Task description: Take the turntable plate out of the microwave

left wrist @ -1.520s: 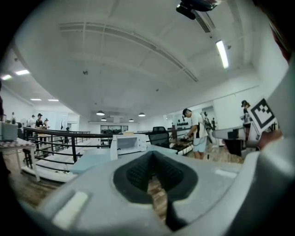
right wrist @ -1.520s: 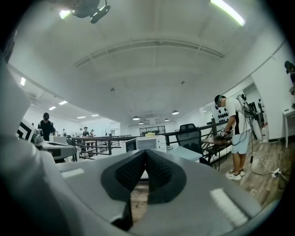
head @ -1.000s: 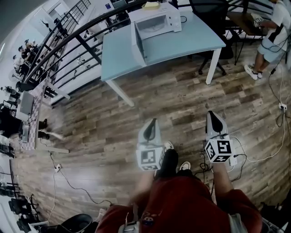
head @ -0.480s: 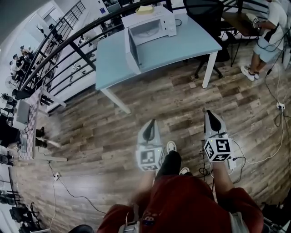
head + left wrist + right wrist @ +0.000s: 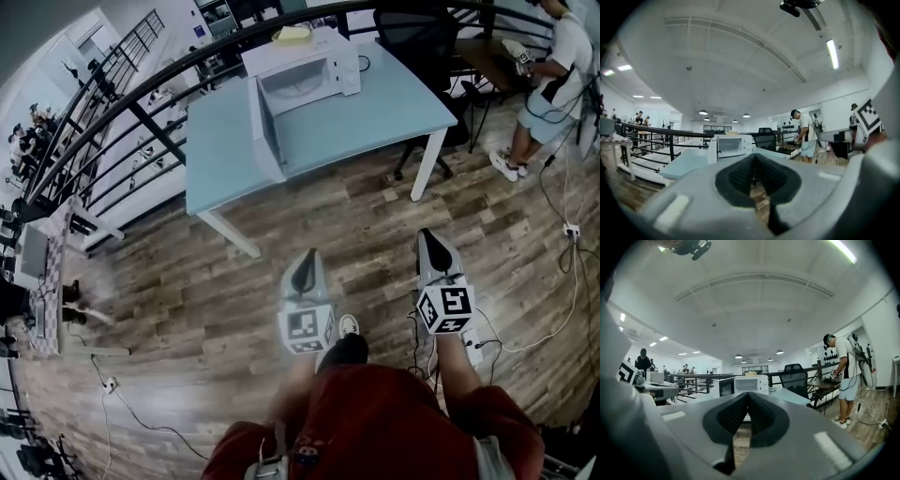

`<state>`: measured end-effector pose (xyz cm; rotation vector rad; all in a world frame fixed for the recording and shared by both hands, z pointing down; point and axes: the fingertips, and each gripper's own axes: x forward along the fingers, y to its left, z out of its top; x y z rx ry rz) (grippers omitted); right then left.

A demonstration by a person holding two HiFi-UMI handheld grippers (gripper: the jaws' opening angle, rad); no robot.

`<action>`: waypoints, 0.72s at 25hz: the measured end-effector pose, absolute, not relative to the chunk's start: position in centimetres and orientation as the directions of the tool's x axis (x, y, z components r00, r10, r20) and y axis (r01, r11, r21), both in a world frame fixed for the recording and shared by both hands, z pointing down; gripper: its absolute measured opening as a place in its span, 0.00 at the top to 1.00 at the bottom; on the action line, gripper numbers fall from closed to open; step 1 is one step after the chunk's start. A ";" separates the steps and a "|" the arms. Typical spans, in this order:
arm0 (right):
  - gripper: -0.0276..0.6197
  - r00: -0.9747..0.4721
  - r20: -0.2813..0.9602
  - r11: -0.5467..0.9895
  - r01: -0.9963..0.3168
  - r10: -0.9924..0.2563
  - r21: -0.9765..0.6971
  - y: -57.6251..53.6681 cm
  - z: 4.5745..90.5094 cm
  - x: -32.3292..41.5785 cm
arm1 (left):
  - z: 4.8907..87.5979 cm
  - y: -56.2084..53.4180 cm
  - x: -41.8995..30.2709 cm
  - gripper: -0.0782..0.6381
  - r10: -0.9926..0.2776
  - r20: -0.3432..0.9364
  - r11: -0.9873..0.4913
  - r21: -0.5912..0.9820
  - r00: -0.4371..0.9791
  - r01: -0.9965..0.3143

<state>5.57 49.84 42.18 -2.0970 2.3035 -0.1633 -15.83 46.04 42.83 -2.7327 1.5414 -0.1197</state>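
Observation:
A white microwave point(image 5: 305, 67) stands at the back of a light blue table point(image 5: 394, 103), its door point(image 5: 265, 129) swung open to the left. The turntable plate inside is too small to make out. In the left gripper view the microwave point(image 5: 732, 146) shows far ahead, and the right gripper view has the microwave point(image 5: 749, 384) just above the jaw tips. My left gripper point(image 5: 305, 264) and right gripper point(image 5: 433, 245) are both shut and empty, held level over the wooden floor, well short of the table.
A black office chair point(image 5: 427, 33) stands behind the table's right end. A person point(image 5: 555, 70) stands at a desk on the far right. A black railing point(image 5: 141, 103) runs along the left and back. Cables point(image 5: 553, 323) lie on the floor at right.
Both grippers have moved forward with me toward the table, which now sits closer and larger in the head view. The jaws stayed shut.

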 end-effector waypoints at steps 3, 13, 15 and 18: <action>0.96 -0.084 0.069 0.079 -0.994 -0.994 -0.072 46.5 42.2 5.5 | 43.2 42.4 -16.1 0.89 -0.852 0.067 -0.522 -0.024 0.519 -0.853; 0.96 -0.055 0.102 0.051 -0.998 -0.993 -0.036 36.3 42.4 5.3 | 44.2 31.7 -16.4 0.89 -0.830 0.071 -0.553 0.009 0.552 -0.833; 0.96 -0.054 0.108 0.050 -0.998 -0.993 -0.038 34.5 42.4 5.1 | 44.2 29.7 -16.4 0.89 -0.825 0.076 -0.562 0.010 0.561 -0.827; 0.96 -0.054 0.112 0.050 -0.998 -0.992 -0.034 32.2 42.4 4.7 | 44.0 27.0 -16.4 0.89 -0.821 0.078 -0.567 0.011 0.566 -0.824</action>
